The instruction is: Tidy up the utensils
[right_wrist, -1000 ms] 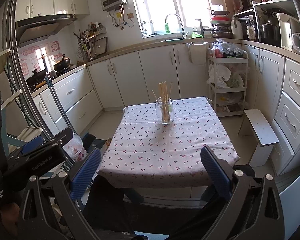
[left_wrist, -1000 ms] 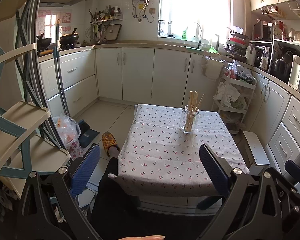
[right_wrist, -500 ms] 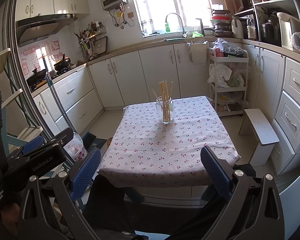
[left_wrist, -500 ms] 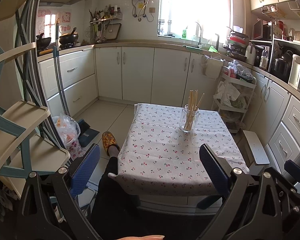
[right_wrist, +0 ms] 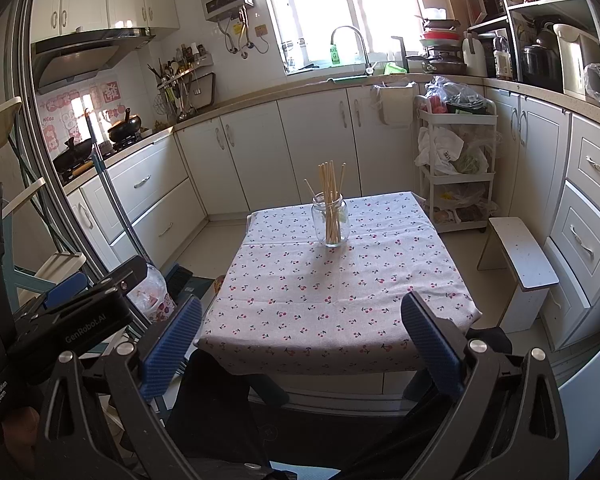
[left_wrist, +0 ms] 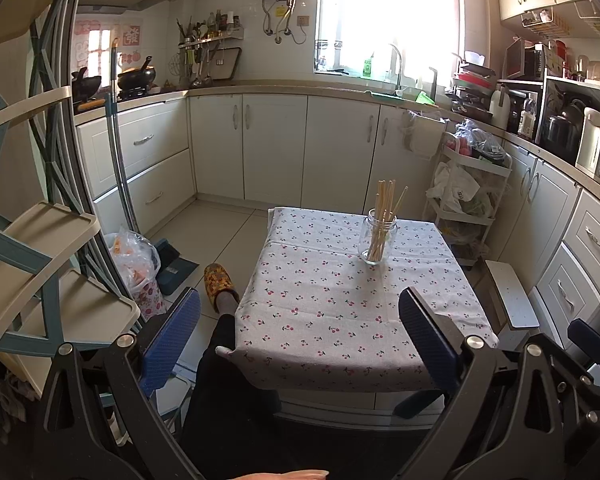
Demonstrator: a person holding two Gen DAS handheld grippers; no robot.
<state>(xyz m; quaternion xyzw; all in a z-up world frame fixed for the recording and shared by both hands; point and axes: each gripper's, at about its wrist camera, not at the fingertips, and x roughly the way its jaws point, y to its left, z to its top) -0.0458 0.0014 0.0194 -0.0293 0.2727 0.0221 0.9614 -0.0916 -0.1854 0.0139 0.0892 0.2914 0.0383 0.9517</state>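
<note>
A clear glass jar holding several wooden chopsticks stands upright on the far part of a table with a cherry-print cloth. In the right wrist view the jar and its chopsticks stand at the table's far middle. My left gripper is open and empty, held back from the table's near edge. My right gripper is open and empty, also short of the near edge. The left gripper's body shows at the left of the right wrist view.
A step stool stands right of the table. A white trolley with bags is at the back right. A plastic bag, a dustpan and a slippered foot are on the floor left. A shelf rack stands at far left.
</note>
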